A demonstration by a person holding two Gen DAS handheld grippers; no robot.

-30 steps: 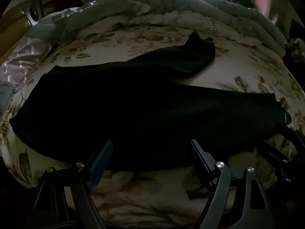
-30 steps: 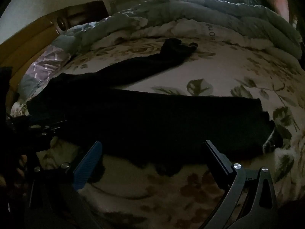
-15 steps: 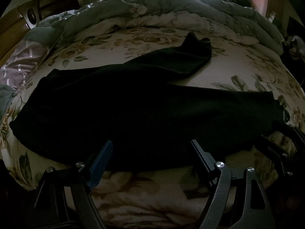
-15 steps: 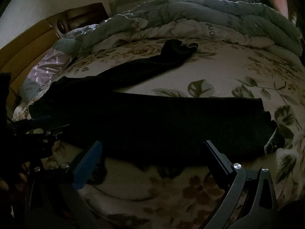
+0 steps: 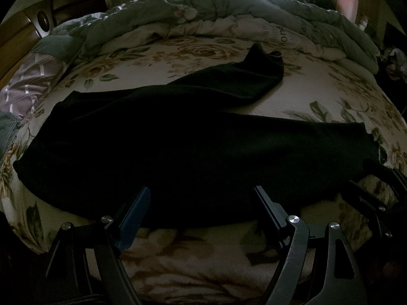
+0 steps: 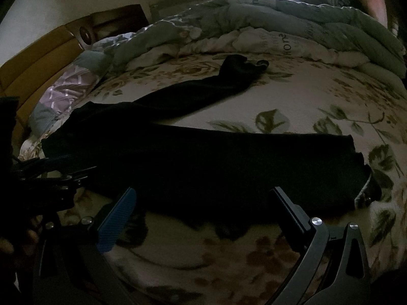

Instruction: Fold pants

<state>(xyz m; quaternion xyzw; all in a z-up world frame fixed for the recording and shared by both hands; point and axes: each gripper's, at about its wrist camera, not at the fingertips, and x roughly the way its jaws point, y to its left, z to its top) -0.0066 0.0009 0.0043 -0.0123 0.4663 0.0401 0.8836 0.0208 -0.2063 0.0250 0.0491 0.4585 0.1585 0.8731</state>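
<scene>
Black pants (image 5: 178, 147) lie spread flat on a floral bed sheet (image 5: 318, 86), waist at the left, the two legs splayed to the right. They also show in the right wrist view (image 6: 216, 162). My left gripper (image 5: 201, 193) is open and empty at the near edge of the pants, by the thigh. My right gripper (image 6: 203, 193) is open and empty at the near edge of the near leg. The left gripper shows at the left of the right wrist view (image 6: 51, 170); the right gripper shows at the right of the left wrist view (image 5: 376, 178).
A bunched grey-green quilt (image 5: 229, 7) lies along the far side of the bed. Patterned pillows (image 5: 28, 84) sit at the left by a wooden headboard (image 6: 33, 68). The room is dim.
Both grippers have pulled back and risen slightly, so the pants sit a little farther off in both views. The pants have not moved.
</scene>
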